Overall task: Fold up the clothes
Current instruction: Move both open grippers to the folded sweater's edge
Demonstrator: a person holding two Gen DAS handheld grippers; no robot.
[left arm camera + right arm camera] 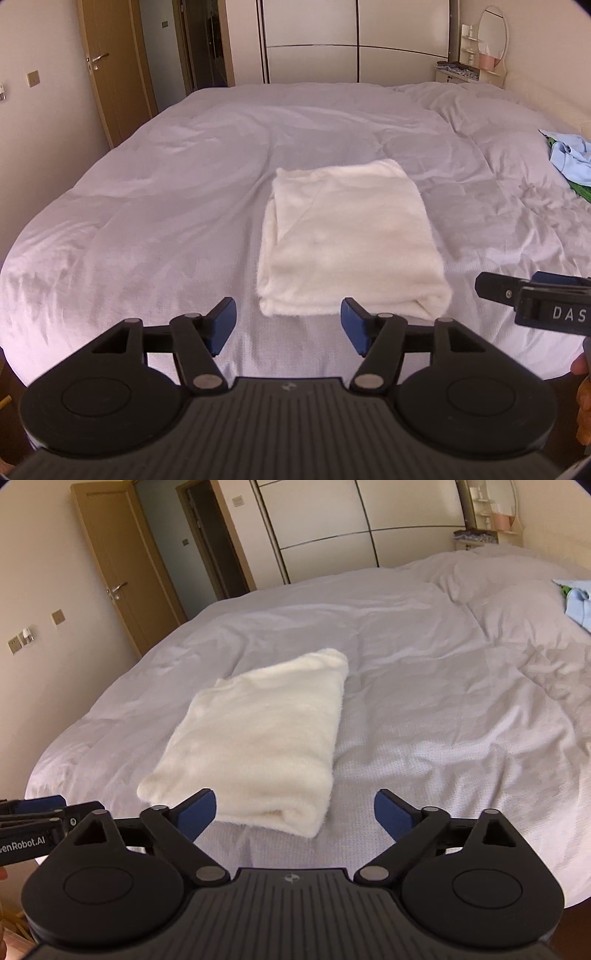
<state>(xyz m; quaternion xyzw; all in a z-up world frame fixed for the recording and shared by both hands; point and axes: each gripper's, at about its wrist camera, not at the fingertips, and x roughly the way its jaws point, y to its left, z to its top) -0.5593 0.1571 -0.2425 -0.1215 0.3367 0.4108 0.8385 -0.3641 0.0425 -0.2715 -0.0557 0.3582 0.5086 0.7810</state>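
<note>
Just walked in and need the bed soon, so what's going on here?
A person is folding clothes with two handheld grippers. A white garment lies folded on the bed. The left gripper and right gripper are both open and hold nothing. Blue and green clothes wait at the far right.

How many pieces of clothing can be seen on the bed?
2, maybe more: a folded white garment in the middle of the bed, and a light blue garment at its far right edge, with something green beneath it.
</note>
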